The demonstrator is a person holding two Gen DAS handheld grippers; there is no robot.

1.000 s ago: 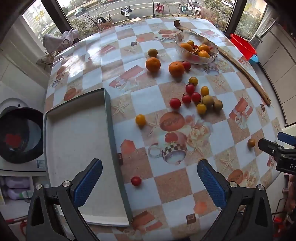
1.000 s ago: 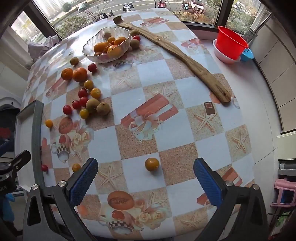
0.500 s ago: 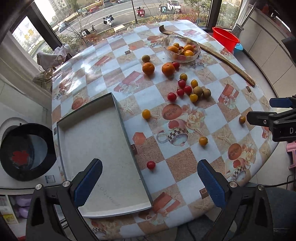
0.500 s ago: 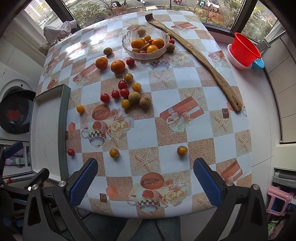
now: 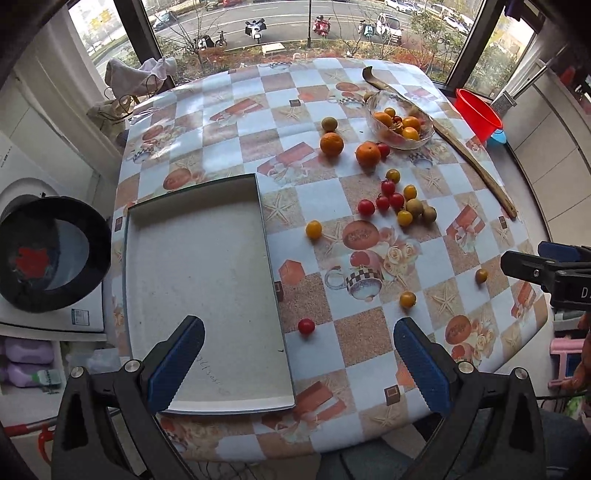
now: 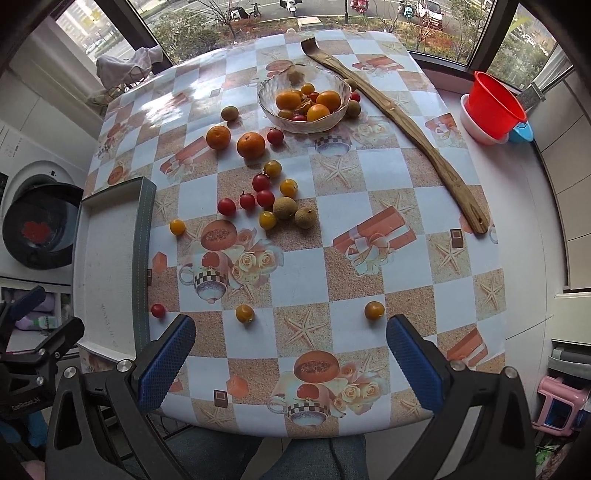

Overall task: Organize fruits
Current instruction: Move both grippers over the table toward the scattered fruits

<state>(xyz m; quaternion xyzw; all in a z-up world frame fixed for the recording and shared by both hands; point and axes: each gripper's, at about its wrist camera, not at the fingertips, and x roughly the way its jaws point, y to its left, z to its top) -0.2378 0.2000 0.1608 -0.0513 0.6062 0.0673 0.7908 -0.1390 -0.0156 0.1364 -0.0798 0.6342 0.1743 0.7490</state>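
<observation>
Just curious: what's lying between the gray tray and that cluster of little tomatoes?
One yellow cherry tomato sits alone on the tablecloth between the tray and the cluster; both views show it.

Big windows [image 5: 258, 22] behind the table's far edge show a sunny street. A white washing machine [image 5: 40, 258] stands by the left edge. Pale cupboards [image 6: 569, 177] line the right wall.

- Glass bowl [image 6: 303, 107], upper centre, holds oranges and small tomatoes.
- Two oranges [image 6: 251, 145] left of it.
- Cherry tomatoes [image 6: 261, 199] clustered mid-frame (red and yellow).
- Grey tray [image 6: 110, 266], left edge.
</observation>
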